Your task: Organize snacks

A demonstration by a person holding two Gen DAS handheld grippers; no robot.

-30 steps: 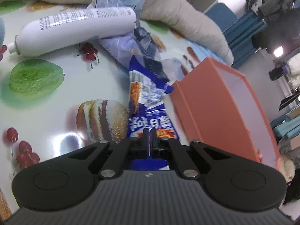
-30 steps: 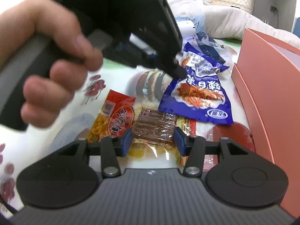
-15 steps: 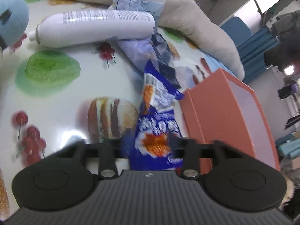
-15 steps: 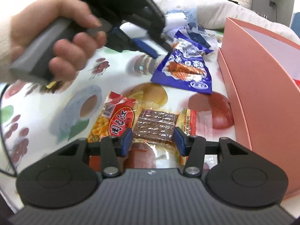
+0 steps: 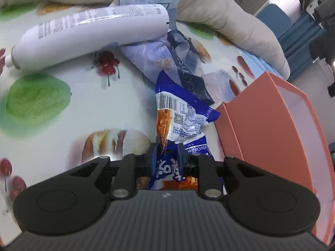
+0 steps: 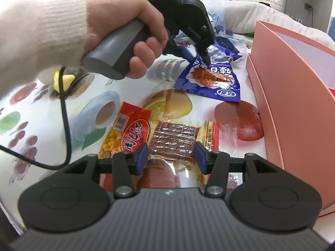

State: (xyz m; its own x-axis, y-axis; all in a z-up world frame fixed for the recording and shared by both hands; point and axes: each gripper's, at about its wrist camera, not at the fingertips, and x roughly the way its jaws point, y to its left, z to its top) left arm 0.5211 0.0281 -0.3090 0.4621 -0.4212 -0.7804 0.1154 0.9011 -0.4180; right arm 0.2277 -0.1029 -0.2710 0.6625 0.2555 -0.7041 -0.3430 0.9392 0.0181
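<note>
A blue snack packet (image 5: pixel 182 121) lies on the fruit-print tablecloth beside an open pink box (image 5: pixel 272 125). My left gripper (image 5: pixel 166 153) has its jaws closing on the packet's near end, and the foil is bunched between the pads. In the right wrist view a hand (image 6: pixel 125 27) holds that left gripper (image 6: pixel 206 57) down on the blue packet (image 6: pixel 211 77), with the pink box (image 6: pixel 282 83) at the right. My right gripper (image 6: pixel 170 156) is open above a clear packet of brown sticks (image 6: pixel 173 140). A red corn packet (image 6: pixel 129 133) lies to its left.
A white bottle (image 5: pixel 90 33) lies on its side at the back, over a crumpled tissue pack (image 5: pixel 159 62). A beige cushion (image 5: pixel 230 21) runs along the far edge. A black cable (image 6: pixel 65 115) trails over the left of the table.
The left gripper opened, slid forward along the blue packet, and has closed on it again. The right gripper drew back, so more of the table shows.
</note>
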